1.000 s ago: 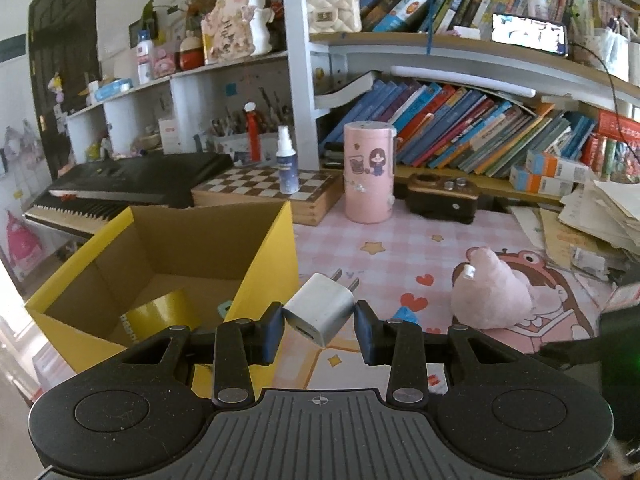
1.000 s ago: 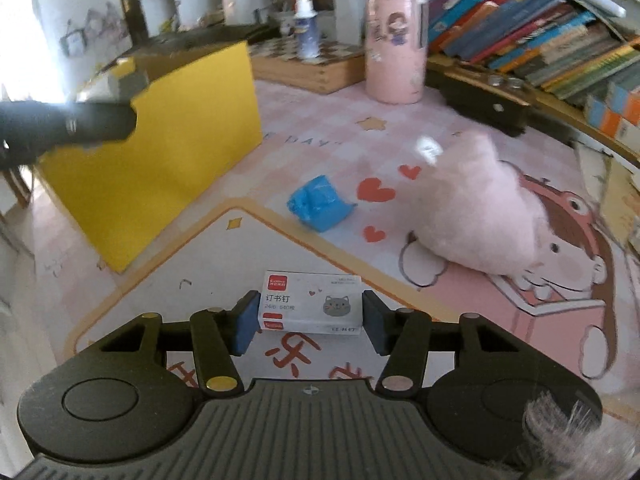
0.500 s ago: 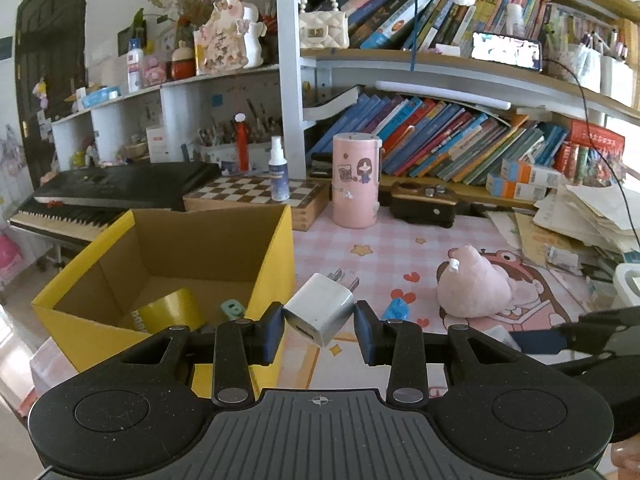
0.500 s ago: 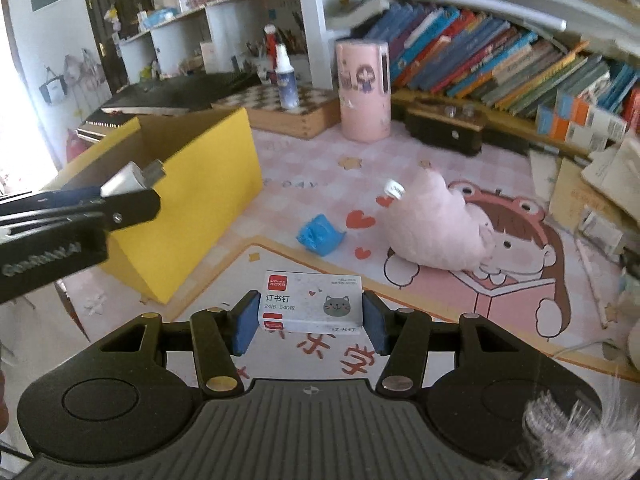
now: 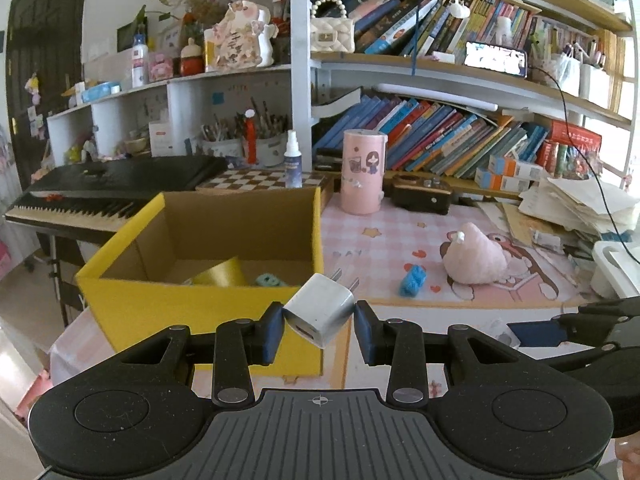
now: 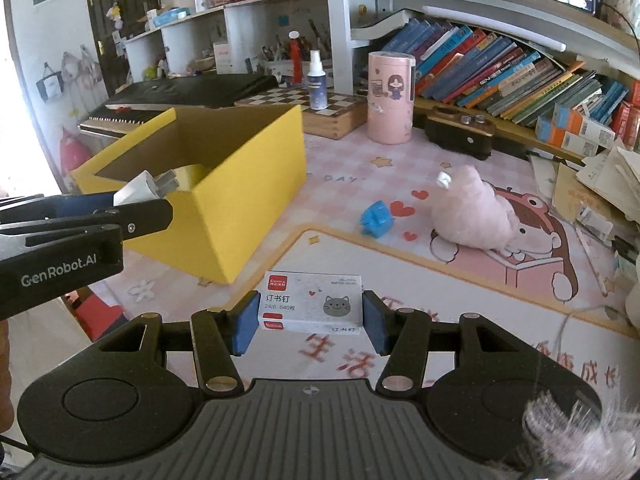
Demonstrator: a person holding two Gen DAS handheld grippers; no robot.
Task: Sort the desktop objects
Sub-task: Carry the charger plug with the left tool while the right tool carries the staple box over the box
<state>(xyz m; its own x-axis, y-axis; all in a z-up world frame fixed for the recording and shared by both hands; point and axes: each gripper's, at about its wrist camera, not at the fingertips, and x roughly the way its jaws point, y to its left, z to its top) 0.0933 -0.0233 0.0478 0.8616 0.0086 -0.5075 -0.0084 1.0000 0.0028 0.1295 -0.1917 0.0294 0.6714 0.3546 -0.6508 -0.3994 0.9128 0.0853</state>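
Note:
My left gripper [image 5: 319,322] is shut on a white plug charger [image 5: 320,309], held in the air just in front of the yellow cardboard box [image 5: 200,312]. From the right wrist view the charger [image 6: 138,190] hangs over the box's near corner [image 6: 224,240]. My right gripper [image 6: 309,316] is shut on a small white staples box with a cat drawing [image 6: 312,307], above the desk mat. Inside the yellow box lie a yellow tape roll [image 5: 220,274] and a small teal item [image 5: 269,280]. A blue crumpled object [image 6: 377,218] and a pink plush [image 6: 472,216] lie on the mat.
A pink cylinder [image 6: 390,98], a spray bottle [image 6: 316,82] on a chessboard box [image 6: 304,100], a dark wooden box [image 6: 460,134] and a keyboard piano [image 5: 92,200] stand behind. Book shelves line the back; paper stacks [image 5: 580,204] fill the right.
Both grippers have drawn back and risen from the desk, each keeping its object. The yellow box now shows more fully and farther off; the left gripper appears at the left of the right view.

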